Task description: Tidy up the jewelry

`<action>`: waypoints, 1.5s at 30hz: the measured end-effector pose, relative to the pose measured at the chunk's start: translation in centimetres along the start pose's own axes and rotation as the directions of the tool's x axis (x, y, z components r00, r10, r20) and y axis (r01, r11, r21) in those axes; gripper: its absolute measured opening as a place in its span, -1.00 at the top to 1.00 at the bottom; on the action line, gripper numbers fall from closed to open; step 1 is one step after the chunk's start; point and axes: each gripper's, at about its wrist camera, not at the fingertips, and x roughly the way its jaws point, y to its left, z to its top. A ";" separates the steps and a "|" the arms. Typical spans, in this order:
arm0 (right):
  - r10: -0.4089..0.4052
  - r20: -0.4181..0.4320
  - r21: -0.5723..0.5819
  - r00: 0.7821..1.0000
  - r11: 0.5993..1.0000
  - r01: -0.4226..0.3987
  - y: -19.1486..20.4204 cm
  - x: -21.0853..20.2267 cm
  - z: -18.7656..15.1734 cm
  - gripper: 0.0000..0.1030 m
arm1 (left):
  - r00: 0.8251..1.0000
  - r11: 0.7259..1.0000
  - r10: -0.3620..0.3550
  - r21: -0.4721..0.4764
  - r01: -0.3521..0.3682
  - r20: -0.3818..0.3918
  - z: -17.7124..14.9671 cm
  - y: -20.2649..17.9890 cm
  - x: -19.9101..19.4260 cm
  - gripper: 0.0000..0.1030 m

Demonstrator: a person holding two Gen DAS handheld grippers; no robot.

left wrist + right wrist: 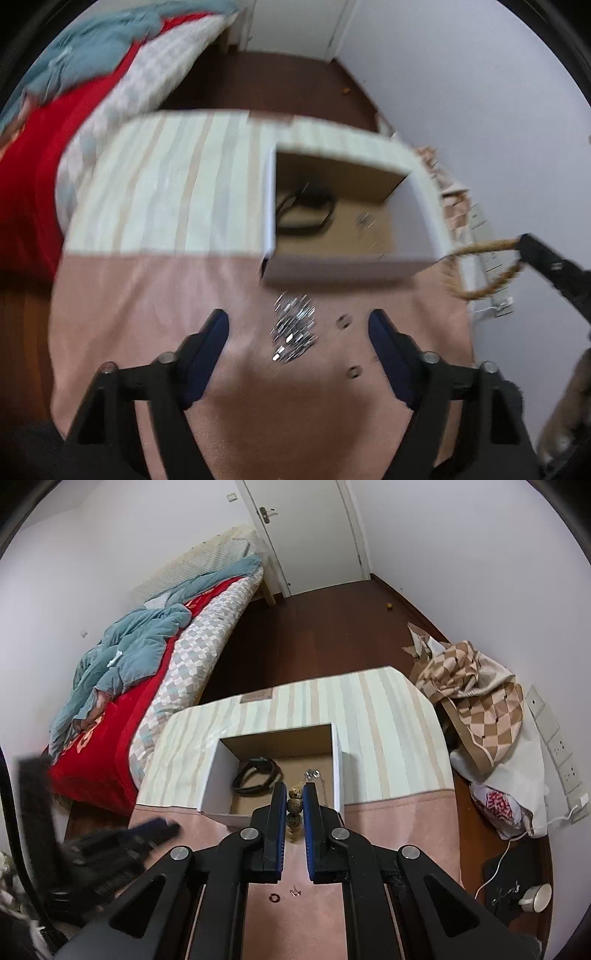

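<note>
An open cardboard box stands on the cloth-covered table. It holds a black bracelet and a thin silver chain. My right gripper is shut on a brown beaded bracelet and holds it above the box's near wall; it also shows at the right edge of the left wrist view. My left gripper is open above a shiny silver bracelet on the pink cloth. Two small rings lie to its right.
A small ring and a tiny silver piece lie on the pink cloth under my right gripper. A bed with a red blanket stands left of the table. Bags and cloth are piled on the right by the wall.
</note>
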 end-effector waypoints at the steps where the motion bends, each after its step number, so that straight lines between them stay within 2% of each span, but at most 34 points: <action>1: -0.010 -0.010 0.007 1.000 1.000 0.010 -0.3 0.5 -0.6 0.83 | 1.000 1.000 0.022 -0.003 -0.022 -0.022 -0.8 0.3 1.2 -0.48; 5: -0.049 -0.054 0.042 0.997 0.998 0.052 -2.1 2.6 -3.2 0.83 | 0.994 0.996 0.085 0.026 -0.084 -0.064 -2.7 0.0 4.3 -0.48; 9: -0.084 -0.108 0.077 0.991 0.993 0.093 -4.0 4.7 -5.5 0.83 | 0.991 0.992 0.106 0.071 -0.100 -0.079 -3.7 -0.8 6.0 -0.45; 11: -0.104 -0.122 0.080 0.987 0.990 0.114 -4.7 5.3 -6.1 0.83 | 0.991 0.989 0.116 0.096 -0.109 -0.069 -4.0 -1.2 6.4 0.05; 12: -0.112 -0.126 0.081 0.986 0.989 0.123 -4.9 5.5 -6.4 0.83 | 0.990 0.985 0.133 0.120 -0.127 -0.042 -4.2 -1.5 6.3 0.52; 13: -0.119 -0.131 0.083 0.984 0.988 0.131 -5.2 5.7 -6.6 0.83 | 0.993 0.984 0.118 0.140 -0.113 -0.031 -4.4 -1.8 6.3 0.80; 14: -0.125 -0.134 0.085 0.983 0.987 0.137 -5.4 5.8 -6.7 0.83 | 0.994 0.985 0.110 0.137 -0.105 -0.029 -4.5 -1.8 6.2 0.80; 16: -0.133 -0.134 0.088 0.982 0.985 0.146 -5.7 5.9 -6.7 0.83 | 0.997 0.991 0.071 0.112 -0.070 -0.007 -4.6 -1.4 5.6 1.00; 19: -0.131 -0.128 0.094 0.983 0.985 0.144 -5.9 5.7 -6.6 0.83 | 0.999 0.996 0.029 0.083 -0.030 0.020 -4.4 -1.0 4.0 1.00; 28: -0.077 -0.085 0.091 0.993 0.992 0.085 -4.1 3.6 -5.1 0.83 | 0.993 0.995 -0.060 0.082 0.051 0.105 -1.9 -1.1 -2.5 1.00; 30: -0.069 -0.071 0.087 0.995 0.993 0.076 -3.7 3.1 -4.7 0.83 | 0.993 0.996 -0.070 0.063 0.064 0.096 -1.3 -0.8 -2.1 1.00; 32: -0.070 -0.058 0.080 0.996 0.994 0.075 -3.3 2.8 -4.3 0.83 | 0.997 0.997 -0.053 0.049 0.051 0.050 -0.7 -0.8 -0.5 0.90; 33: -0.072 -0.057 0.079 0.996 0.994 0.076 -3.3 2.8 -4.2 0.83 | 0.998 0.998 -0.058 0.031 0.057 0.015 -0.7 -0.6 0.6 0.85; 35: -0.077 -0.061 0.083 0.995 0.993 0.082 -3.3 3.0 -4.2 0.83 | 0.998 0.998 -0.048 0.026 0.049 -0.027 -0.8 -0.7 2.7 0.56; 36: -0.080 -0.064 0.085 0.995 0.993 0.085 -3.4 3.1 -4.3 0.83 | 0.999 0.999 -0.032 0.036 0.033 -0.039 -0.9 -0.8 3.5 0.20; 37: -0.082 -0.069 0.088 0.994 0.992 0.088 -3.6 3.2 -4.4 0.83 | 0.999 0.999 -0.029 0.043 0.031 -0.043 -1.1 -1.0 3.9 -0.05; 39: -0.094 -0.080 0.094 0.992 0.990 0.102 -4.0 3.6 -4.7 0.83 | 0.998 0.998 -0.021 0.050 0.024 -0.062 -1.5 -1.2 5.0 -0.07; 43: -0.113 -0.099 0.112 0.989 0.986 0.124 -5.1 4.3 -5.4 0.83 | 0.996 0.991 0.069 0.116 -0.062 -0.060 -2.1 -2.1 6.5 -0.03; 44: -0.115 -0.104 0.120 0.988 0.985 0.128 -5.5 4.5 -5.5 0.83 | 0.995 0.987 0.089 0.136 -0.082 -0.050 -2.4 -2.3 6.7 0.11; 45: -0.119 -0.108 0.125 0.987 0.983 0.133 -5.7 4.7 -5.6 0.83 | 0.994 0.983 0.106 0.153 -0.098 -0.042 -2.6 -2.5 6.9 0.60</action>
